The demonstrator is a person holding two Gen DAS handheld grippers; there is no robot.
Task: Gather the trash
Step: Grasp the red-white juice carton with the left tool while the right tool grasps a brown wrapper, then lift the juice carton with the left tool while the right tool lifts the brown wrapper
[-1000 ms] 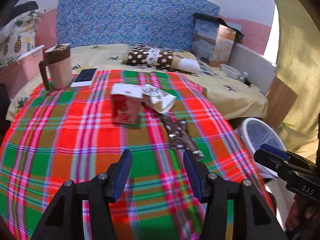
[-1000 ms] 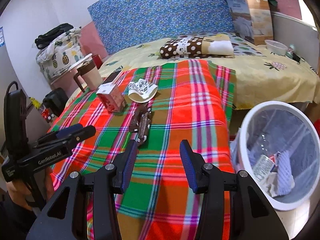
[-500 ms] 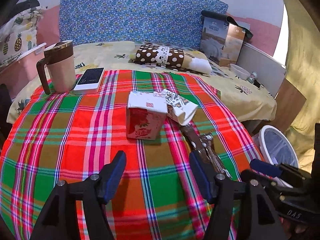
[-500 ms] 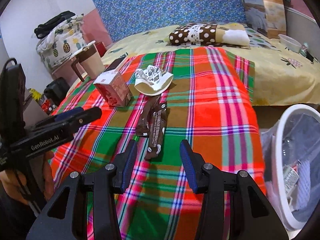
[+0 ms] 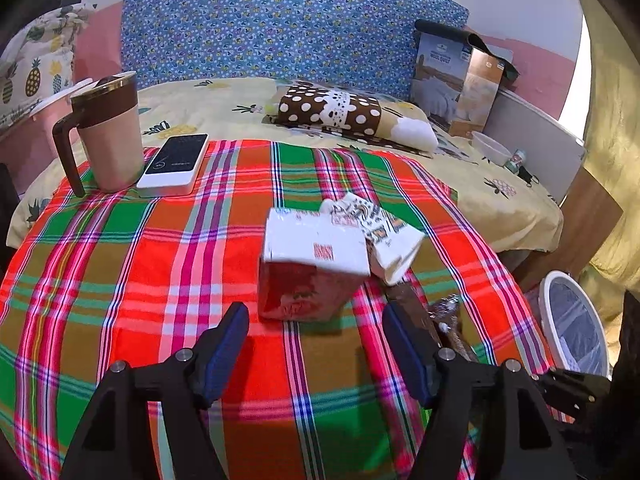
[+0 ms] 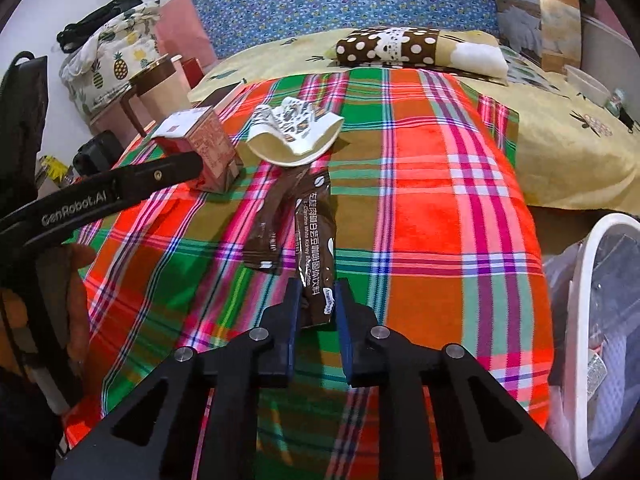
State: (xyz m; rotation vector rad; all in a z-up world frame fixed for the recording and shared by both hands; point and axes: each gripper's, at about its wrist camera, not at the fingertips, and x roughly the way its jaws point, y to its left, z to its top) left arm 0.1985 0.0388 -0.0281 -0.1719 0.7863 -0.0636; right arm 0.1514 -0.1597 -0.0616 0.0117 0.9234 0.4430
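A red and white carton stands on the plaid cloth, also in the right wrist view. My left gripper is open just in front of it, jaws on either side. A crushed paper cup lies beside the carton. Two brown coffee sachets lie in front of it. My right gripper has closed on the near end of the longer sachet. The white trash bin stands right of the bed, with scraps inside.
A lidded mug and a power bank sit at the cloth's far left. A polka-dot pillow and a cardboard package lie beyond. The bin also shows at right in the left wrist view.
Both grippers moved forward over the cloth. The left one reached the carton. The right one closed from open onto the end of the longer sachet.
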